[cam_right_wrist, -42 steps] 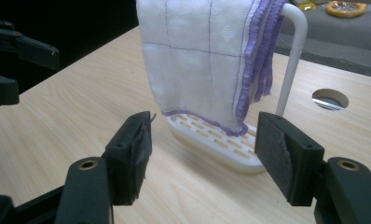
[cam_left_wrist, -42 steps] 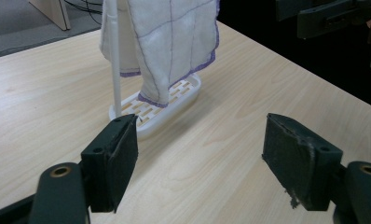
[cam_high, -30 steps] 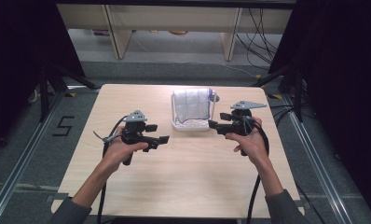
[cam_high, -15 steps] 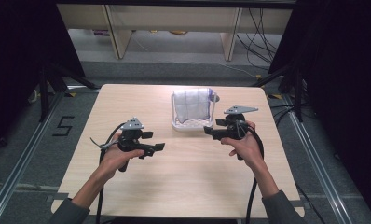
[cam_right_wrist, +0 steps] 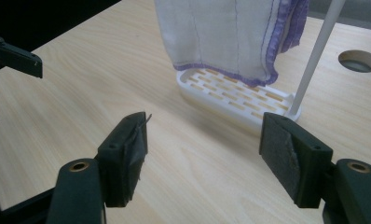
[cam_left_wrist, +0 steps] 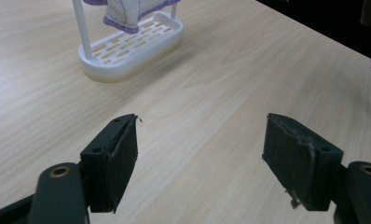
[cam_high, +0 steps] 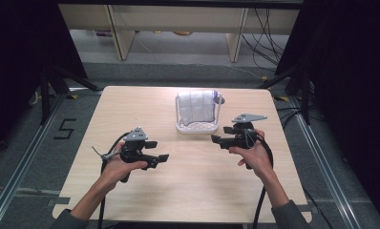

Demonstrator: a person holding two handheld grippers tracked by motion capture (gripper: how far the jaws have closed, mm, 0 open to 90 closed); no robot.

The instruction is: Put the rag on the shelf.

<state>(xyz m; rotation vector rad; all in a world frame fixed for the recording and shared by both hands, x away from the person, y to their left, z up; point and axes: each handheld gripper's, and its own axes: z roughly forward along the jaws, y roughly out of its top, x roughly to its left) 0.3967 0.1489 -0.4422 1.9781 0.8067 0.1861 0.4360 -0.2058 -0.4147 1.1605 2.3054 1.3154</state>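
A white slotted rack [cam_high: 197, 126] stands at the table's far middle, with a white cloth edged in purple [cam_high: 196, 106] draped over its rail. My left gripper [cam_high: 160, 152] hovers over bare wood to the front left of the rack, open, with nothing between its jaws [cam_left_wrist: 202, 135]. In its view the rack [cam_left_wrist: 132, 46] lies ahead to the left, with the cloth's hem [cam_left_wrist: 125, 14] above it. My right gripper [cam_high: 217, 139] sits just right of the rack's front, open and empty [cam_right_wrist: 203, 140]. The cloth [cam_right_wrist: 225, 32] and rack base [cam_right_wrist: 235, 98] are close ahead of it.
The pale wooden table [cam_high: 197, 191] has a round hole [cam_right_wrist: 359, 60] beyond the rack's thin white post [cam_right_wrist: 314, 60]. The left gripper's jaw tip [cam_right_wrist: 16, 58] shows at the far left of the right gripper view. Dark frame posts and cables surround the table.
My left gripper has drawn back from the rack toward the table's near edge and sunk a little. The right gripper has shifted only slightly the same way. Both stay open.
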